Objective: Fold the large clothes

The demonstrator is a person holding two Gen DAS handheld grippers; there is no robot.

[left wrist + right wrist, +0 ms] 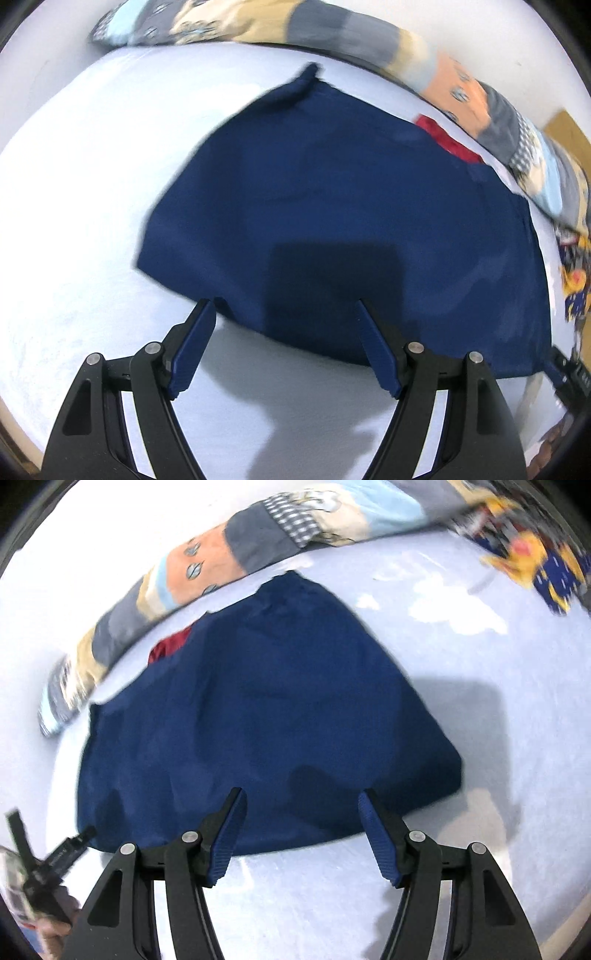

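The left gripper (286, 345) holds its fingers spread and empty above the near edge of the navy garment (343, 221). The right gripper (301, 832) does likewise, pinching nothing. The garment lies flat on the pale bed sheet (74, 192), something red (448, 138) peeking from under its far edge, a patchwork quilt (498, 110) beyond. Both views are blurred; a hasty pinch could likely catch only one layer, or the sheet too, skewing the fold.

Navy garment (332, 206), pale lilac sheet (74, 184)
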